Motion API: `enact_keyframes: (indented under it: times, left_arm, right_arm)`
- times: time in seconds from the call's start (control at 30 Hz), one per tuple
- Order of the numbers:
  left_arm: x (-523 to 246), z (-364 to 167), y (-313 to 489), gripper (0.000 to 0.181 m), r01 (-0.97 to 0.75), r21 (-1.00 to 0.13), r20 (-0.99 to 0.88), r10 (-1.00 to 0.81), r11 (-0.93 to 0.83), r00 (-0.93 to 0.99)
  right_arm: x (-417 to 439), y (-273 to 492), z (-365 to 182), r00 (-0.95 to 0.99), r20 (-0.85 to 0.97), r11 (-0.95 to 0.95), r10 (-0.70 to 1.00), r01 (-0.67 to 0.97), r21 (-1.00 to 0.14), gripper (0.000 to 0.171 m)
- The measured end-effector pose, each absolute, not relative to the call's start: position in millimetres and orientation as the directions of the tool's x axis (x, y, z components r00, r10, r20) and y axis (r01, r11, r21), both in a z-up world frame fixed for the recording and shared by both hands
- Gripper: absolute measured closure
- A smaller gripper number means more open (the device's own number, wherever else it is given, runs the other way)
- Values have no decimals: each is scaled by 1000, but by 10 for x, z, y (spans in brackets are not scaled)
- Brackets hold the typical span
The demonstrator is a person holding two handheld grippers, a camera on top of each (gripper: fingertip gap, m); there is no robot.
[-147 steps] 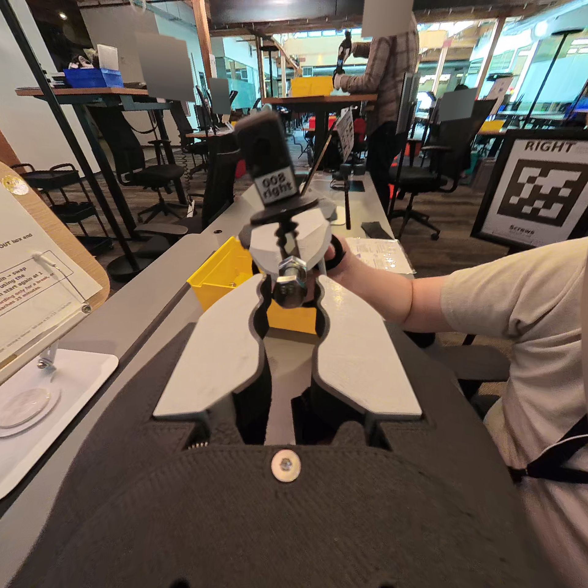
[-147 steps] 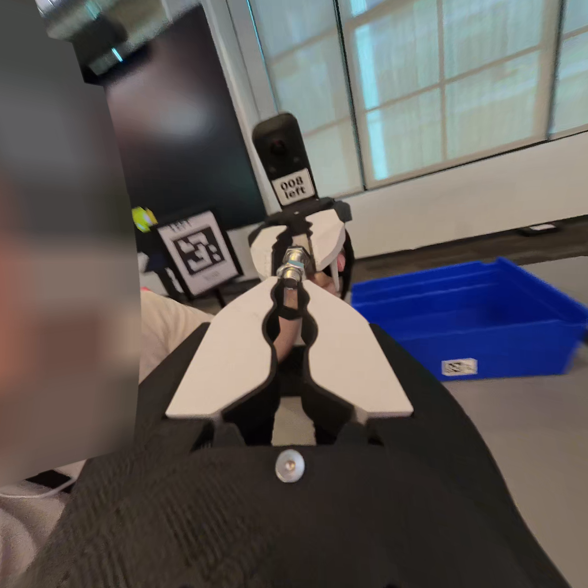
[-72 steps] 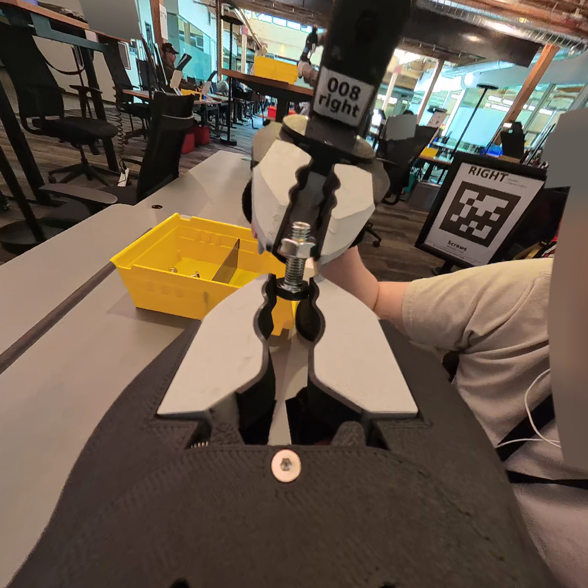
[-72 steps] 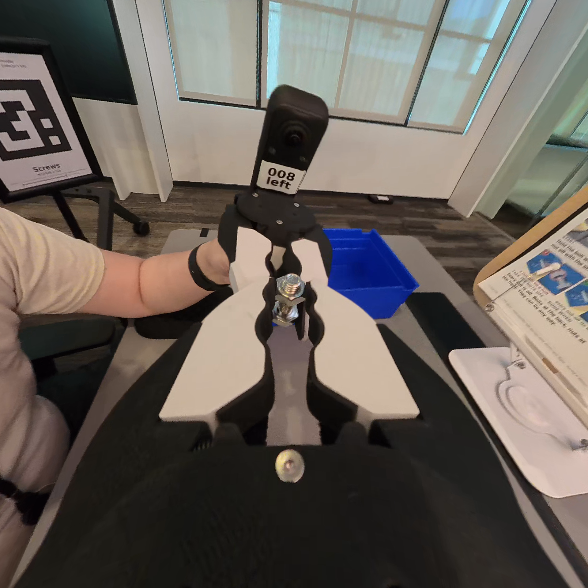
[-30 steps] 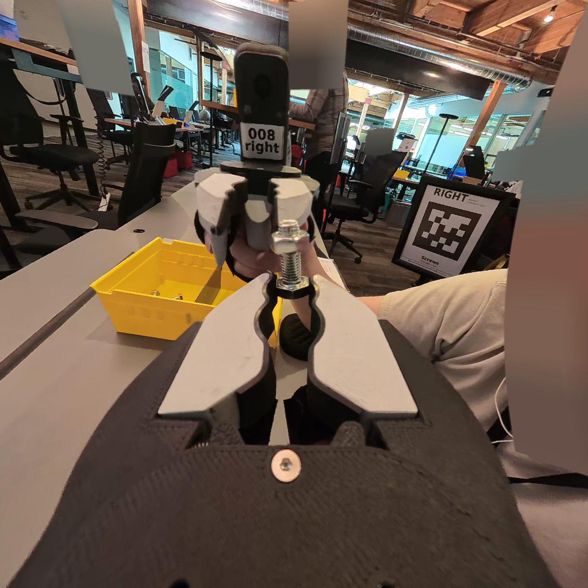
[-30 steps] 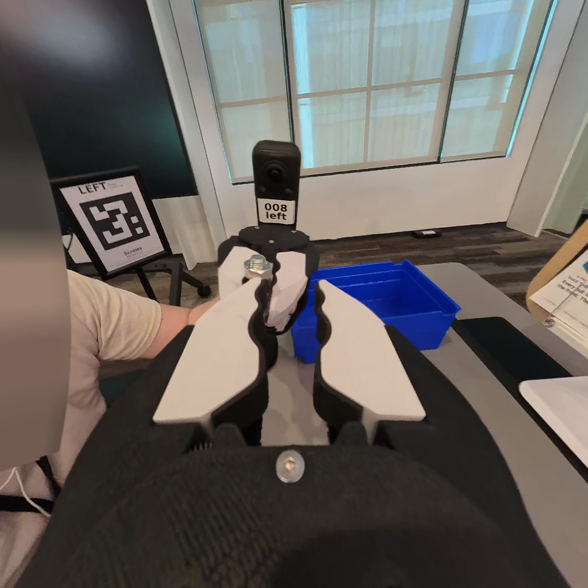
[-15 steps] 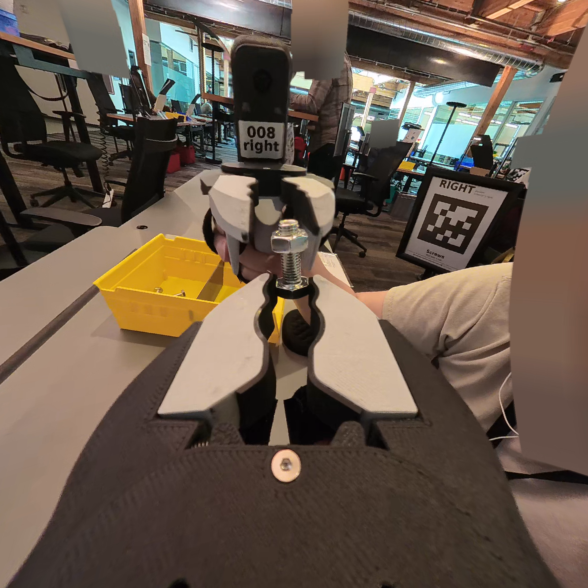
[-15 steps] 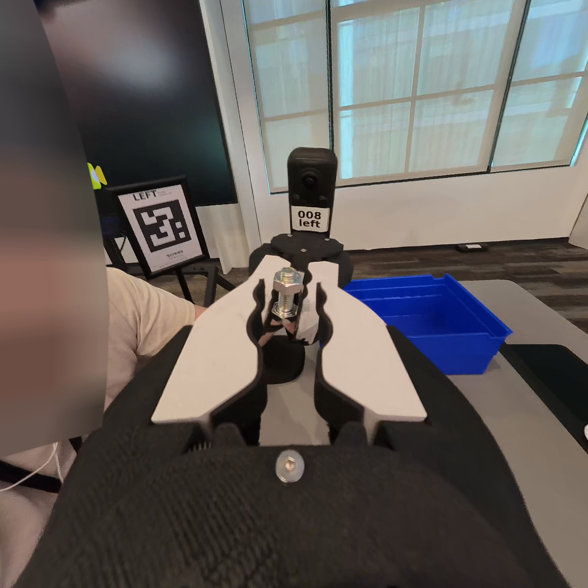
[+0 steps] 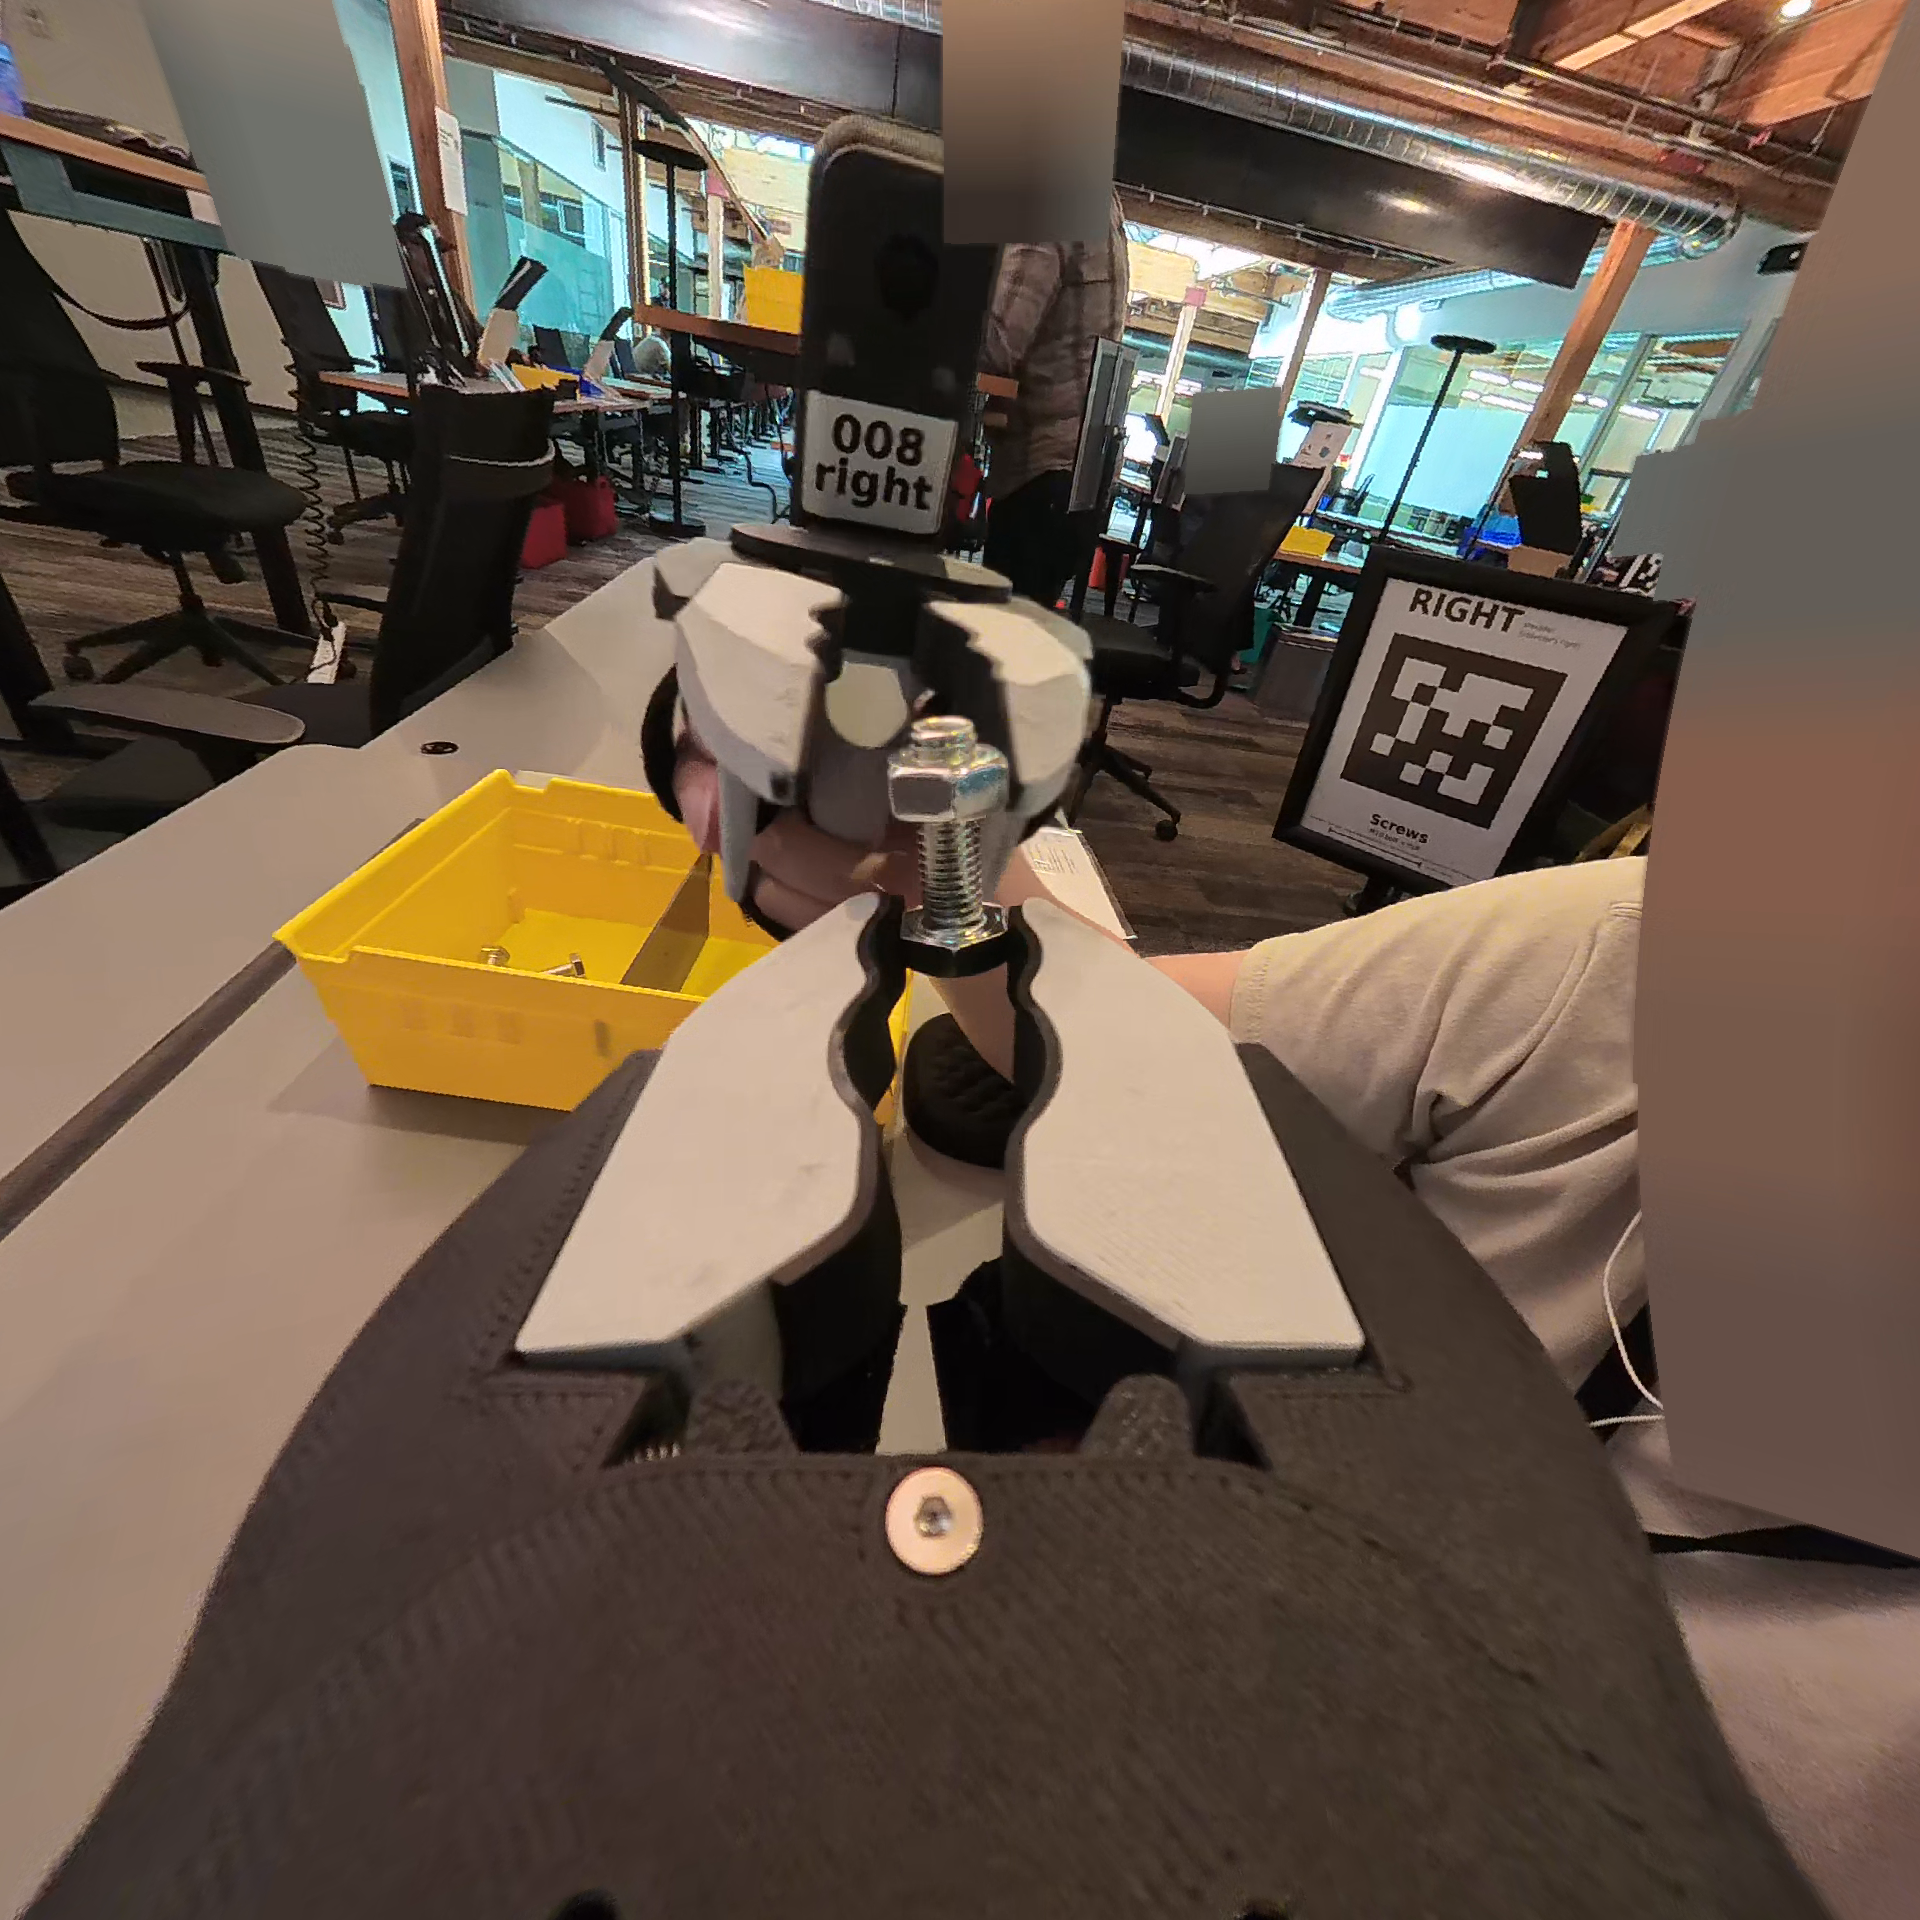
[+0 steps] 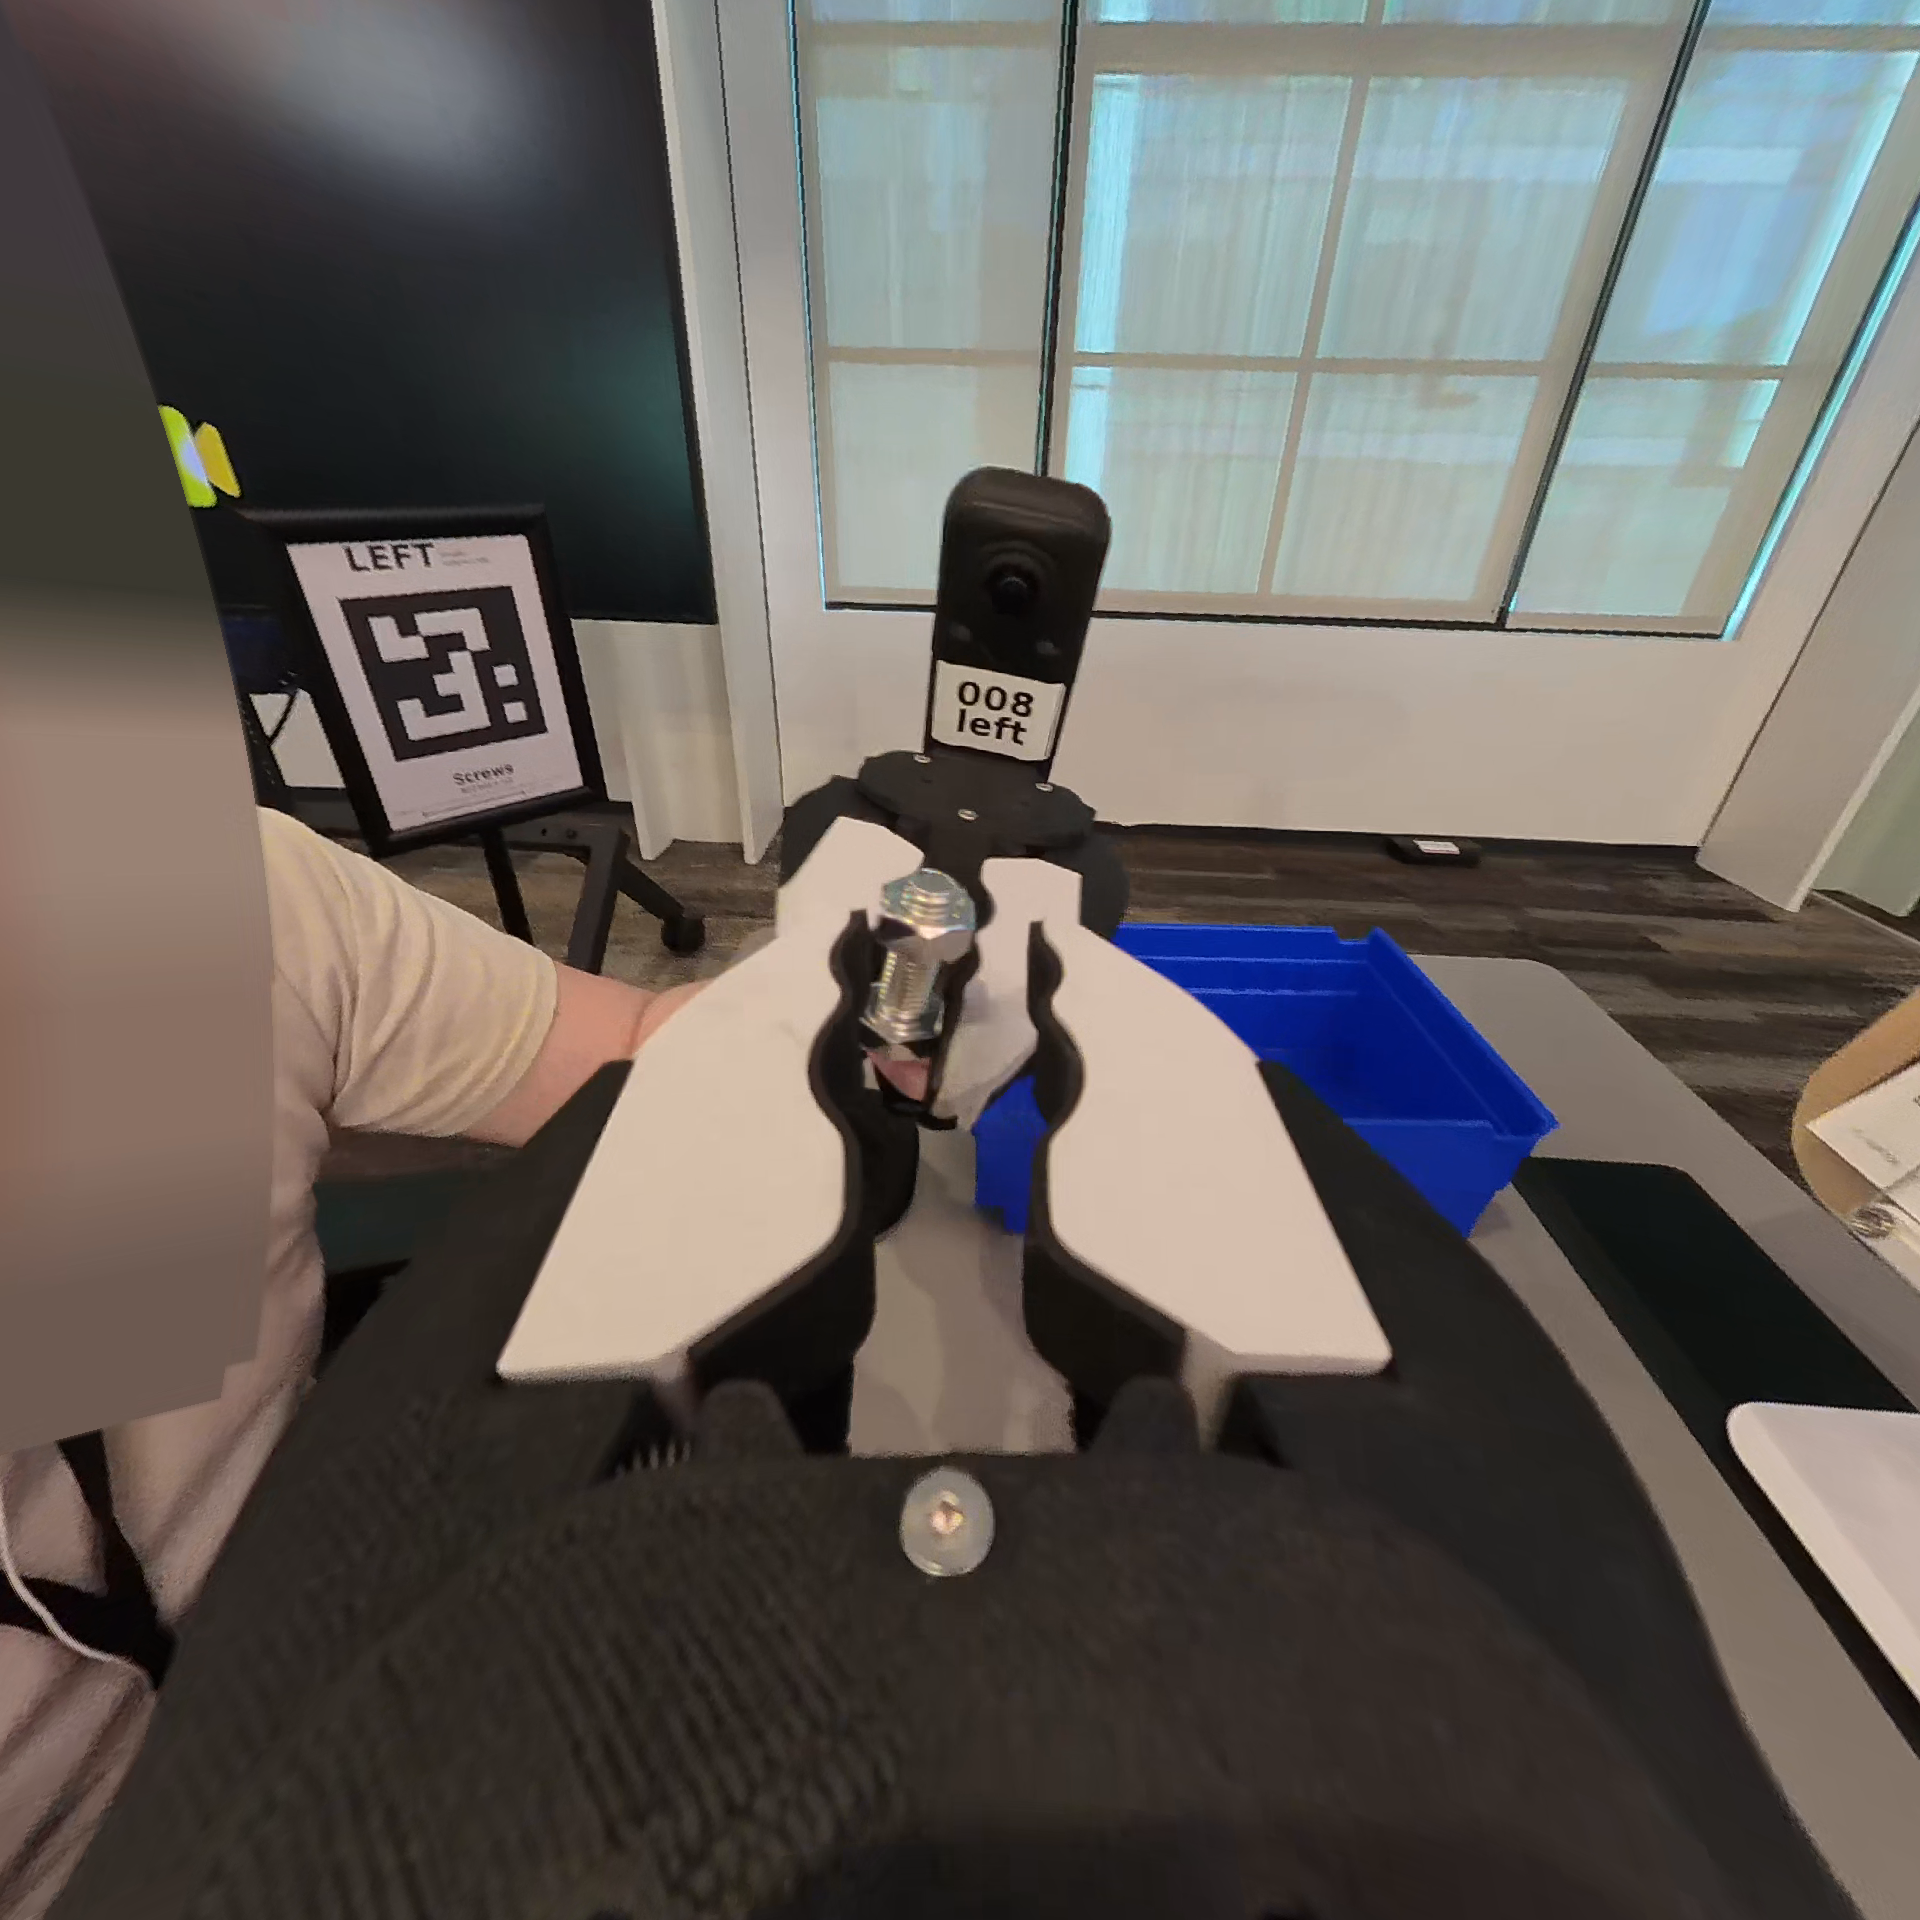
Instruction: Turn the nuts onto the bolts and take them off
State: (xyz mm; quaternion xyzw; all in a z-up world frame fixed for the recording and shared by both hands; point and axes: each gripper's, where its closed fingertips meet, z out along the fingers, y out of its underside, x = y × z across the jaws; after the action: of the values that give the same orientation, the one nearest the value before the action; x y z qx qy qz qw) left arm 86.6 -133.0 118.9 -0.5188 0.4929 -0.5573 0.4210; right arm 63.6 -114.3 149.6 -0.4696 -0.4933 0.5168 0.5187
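Note:
A silver bolt stands upright with a hex nut near its top end. My left gripper is shut on the bolt's head at the fingertips. My right gripper faces it with its jaws open. The nut sits between its fingertips, nearer the left one, with a gap on the right side. In the left wrist view the right gripper's grey fingers flank the nut from behind. The bolt's shank shows in the right wrist view.
A yellow bin with a few loose bolts stands on the grey table. A blue bin sits behind the left gripper. A black mat and a white tray lie at the right. Framed marker signs stand on both sides. The grippers are tip to tip, or close to it.
The right gripper, shut on the bolt 4.9 s ago, is now open. Over the last second it swung in line so the nut sits between its fingertips. The left gripper keeps hold of the bolt.

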Motion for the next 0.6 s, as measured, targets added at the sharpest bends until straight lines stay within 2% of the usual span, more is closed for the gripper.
enact_keyframes:
  times: [0.2, 0.37, 0.5, 0.6]
  left_arm:
    - [850, 1198, -1312, 163, -37, -986, 163, -981, -160, -101]
    - [872, 1191, -1345, 163, -37, -985, 174, -977, -171, -126]
    - [855, 1209, -1352, 163, -28, -982, 187, -973, -185, -139]
    - [855, 1207, -1346, 163, -30, -983, 183, -974, -181, -135]
  right_arm:
    - [761, -1075, 1564, -51, -27, -33, 998, -128, -991, 146]
    - [624, -1177, 1484, -54, 18, 14, 998, -74, -997, 144]
    - [744, -1032, 1526, -68, -79, -87, 995, -124, -988, 145]
    - [721, -1143, 1573, -109, -73, -88, 991, -136, -987, 144]
